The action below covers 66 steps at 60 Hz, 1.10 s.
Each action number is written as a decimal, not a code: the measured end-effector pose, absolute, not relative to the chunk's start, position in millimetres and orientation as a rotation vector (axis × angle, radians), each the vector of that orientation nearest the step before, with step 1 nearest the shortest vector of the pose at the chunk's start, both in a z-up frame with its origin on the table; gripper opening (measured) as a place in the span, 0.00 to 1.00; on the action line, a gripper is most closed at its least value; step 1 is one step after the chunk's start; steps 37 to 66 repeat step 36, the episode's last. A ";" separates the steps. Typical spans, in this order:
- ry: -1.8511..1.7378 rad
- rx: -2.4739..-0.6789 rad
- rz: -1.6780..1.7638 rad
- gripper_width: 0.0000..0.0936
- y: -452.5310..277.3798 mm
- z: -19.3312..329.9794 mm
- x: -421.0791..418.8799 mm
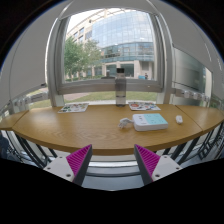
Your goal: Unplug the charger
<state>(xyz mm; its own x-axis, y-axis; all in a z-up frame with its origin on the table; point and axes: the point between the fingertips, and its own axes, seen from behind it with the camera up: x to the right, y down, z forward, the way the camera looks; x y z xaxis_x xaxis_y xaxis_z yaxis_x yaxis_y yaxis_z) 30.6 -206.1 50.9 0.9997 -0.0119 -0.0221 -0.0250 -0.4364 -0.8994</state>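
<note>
**Visitor:** What's on show here?

**Onlooker:** A hand-held tool (pixel 110 160) hangs short of a curved wooden bench (pixel 70 130), its two pink-padded fingers (pixel 72 163) spread wide with nothing between them. It points at twelve o'clock, toward a big window (pixel 110 50) and a glass-fronted building outside.

**Visitor:** And the charger?

**Onlooker:** I can't pick it out for certain. A small white object (pixel 125 122) lies on the bench at about one o'clock from the tool, touching or just beside a pale blue book (pixel 151 121); that may be it, but no cable or socket shows clearly. Another small white thing (pixel 179 118) sits further round at two o'clock.

**Visitor:** What else?

**Onlooker:** A tall bottle (pixel 120 87) stands upright at twelve o'clock near the far edge, with printed papers (pixel 72 106) at eleven o'clock and more at one.

**Visitor:** Why hold the tool so wide and far off?

**Onlooker:** My guess is that it's an approach stance: open fingers ready to close on a plug, kept well apart from the bench until the target is located. The task looks barely begun.
</note>
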 end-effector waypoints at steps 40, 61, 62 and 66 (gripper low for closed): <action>-0.019 -1.930 -0.010 0.90 -214.1 97.6 11.8; -0.019 -1.930 -0.010 0.90 -214.1 97.6 11.8; -0.019 -1.930 -0.010 0.90 -214.1 97.6 11.8; -0.019 -1.930 -0.010 0.90 -214.1 97.6 11.8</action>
